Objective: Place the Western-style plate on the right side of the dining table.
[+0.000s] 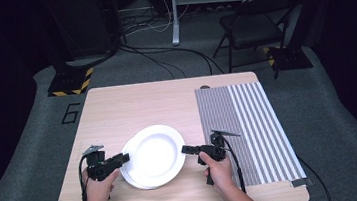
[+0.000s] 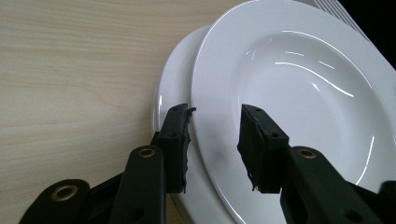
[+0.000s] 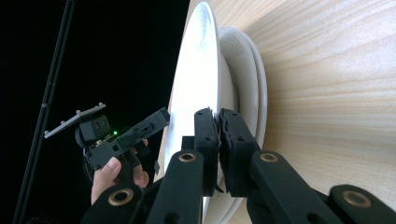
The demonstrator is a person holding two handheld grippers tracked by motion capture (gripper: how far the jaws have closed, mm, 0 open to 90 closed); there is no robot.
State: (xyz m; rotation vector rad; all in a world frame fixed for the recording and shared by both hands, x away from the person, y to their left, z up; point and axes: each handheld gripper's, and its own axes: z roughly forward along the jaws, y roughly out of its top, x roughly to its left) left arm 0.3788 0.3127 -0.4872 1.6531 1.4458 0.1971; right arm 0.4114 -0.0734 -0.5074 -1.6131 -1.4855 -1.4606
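At worktop centre: top plate glazed, slick, brittle; take by rim. Right hand-held gripper pinches rim; left hand-held gripper part-open, straddling rim.

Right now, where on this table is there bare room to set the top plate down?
Bare wood lies behind the plates, up to the table's far edge, and left of them. The striped mat on the right is bare too. Crowded: the near middle, with both grippers at the plates.
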